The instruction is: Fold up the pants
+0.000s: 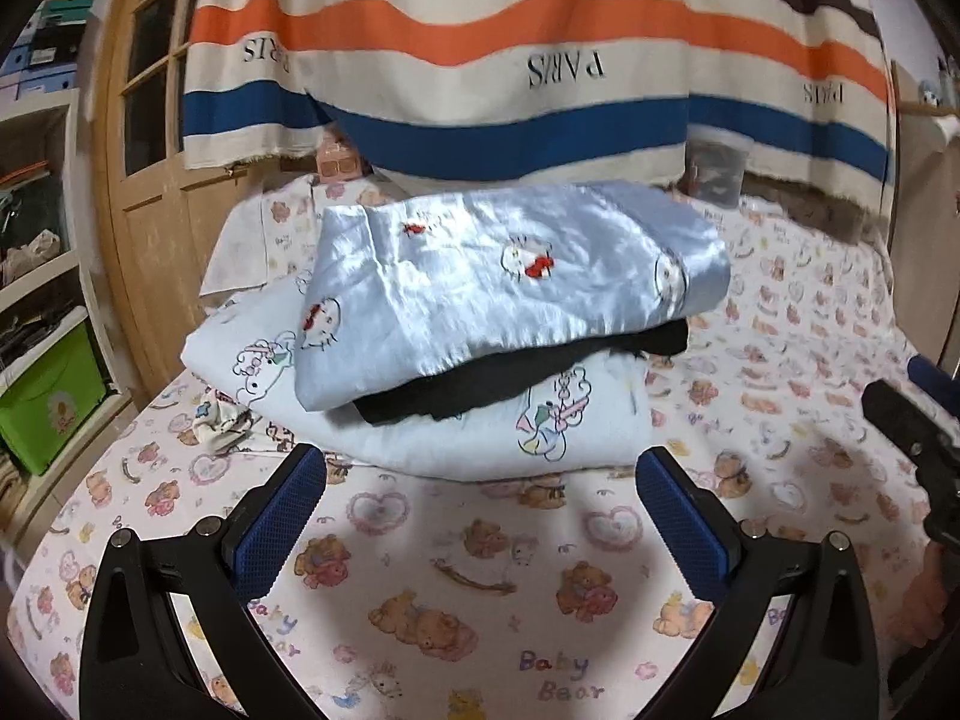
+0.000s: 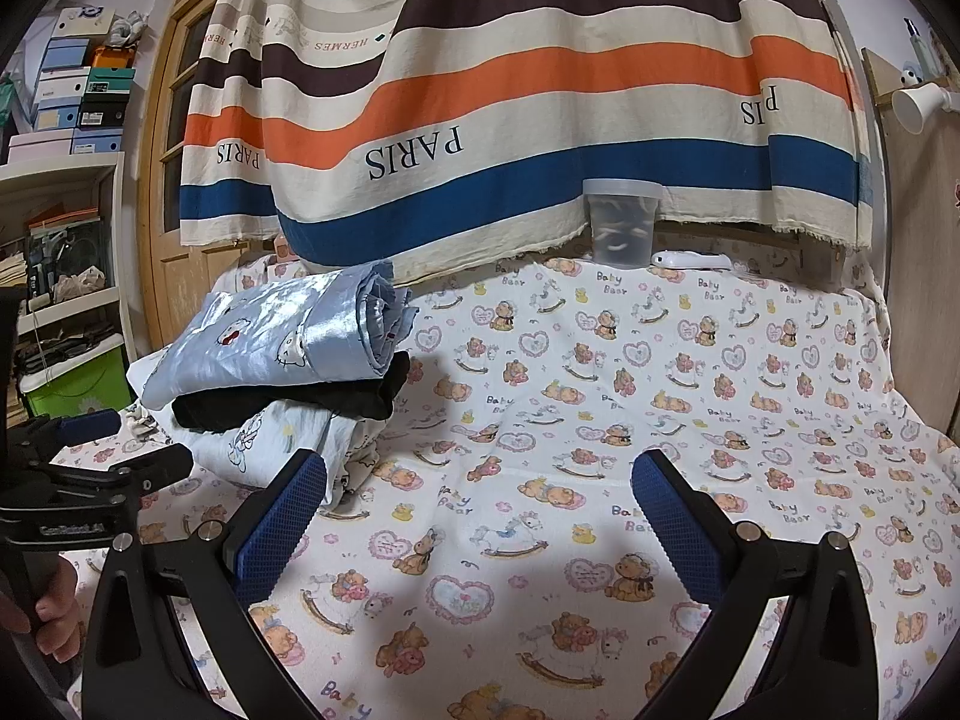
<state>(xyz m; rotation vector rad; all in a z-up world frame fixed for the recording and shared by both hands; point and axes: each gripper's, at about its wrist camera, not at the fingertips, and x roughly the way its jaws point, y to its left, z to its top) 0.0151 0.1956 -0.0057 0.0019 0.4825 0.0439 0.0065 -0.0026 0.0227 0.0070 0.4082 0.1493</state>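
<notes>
Left wrist view: left tool [image 1: 480, 516] and right tool [image 2: 480, 516] spread wide, empty, near folded pants [image 1: 498, 294].

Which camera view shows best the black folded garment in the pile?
The right wrist view shows it best: the black garment lies there with its long side and right end visible, between the shiny blue pants and the white cartoon-print piece. The left wrist view shows only a dark strip under the blue pants.
</notes>
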